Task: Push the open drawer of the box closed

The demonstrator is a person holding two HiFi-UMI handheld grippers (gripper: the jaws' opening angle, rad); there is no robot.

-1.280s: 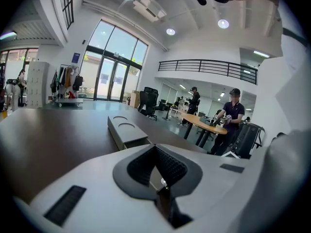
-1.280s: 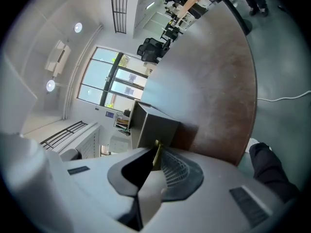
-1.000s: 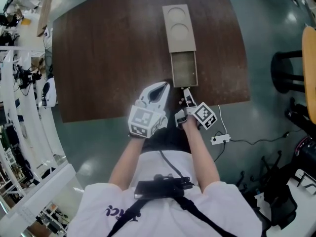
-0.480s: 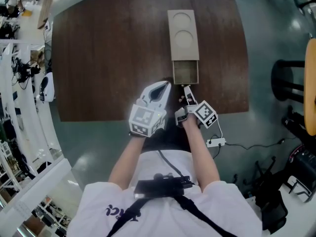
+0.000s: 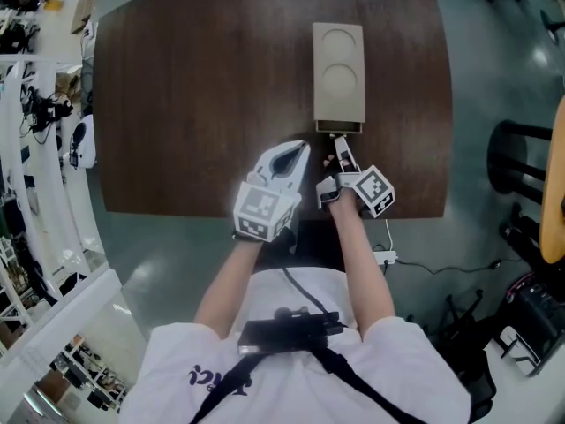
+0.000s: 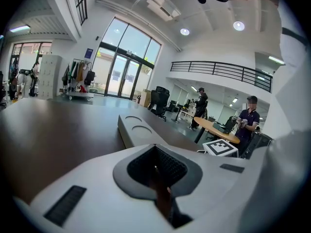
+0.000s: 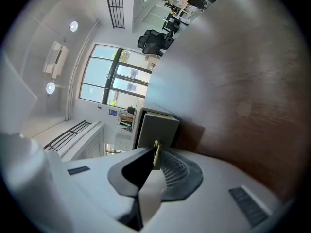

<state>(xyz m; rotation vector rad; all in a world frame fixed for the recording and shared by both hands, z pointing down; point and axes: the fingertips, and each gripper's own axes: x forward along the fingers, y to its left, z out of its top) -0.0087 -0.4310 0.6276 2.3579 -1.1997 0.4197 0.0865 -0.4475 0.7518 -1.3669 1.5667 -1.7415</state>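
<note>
Since the earlier frames the drawer (image 5: pixel 340 128) has slid almost wholly into the box (image 5: pixel 339 69), so that we now see only a thin strip of it at the box's near end, and our right gripper (image 5: pixel 340 141) has gone forward with it. On the left, our left gripper (image 5: pixel 298 151) hangs over the table (image 5: pixel 194 95) just inside its near edge, about midway along, its jaws clenched together on nothing. Just beside it to the right, the right gripper points at the drawer front with its tips touching or all but touching it; its jaws are closing, nearly together, nothing between them. The beige box, two round recesses in its top, lies toward the table's right edge, lengthwise from far to near.
</note>
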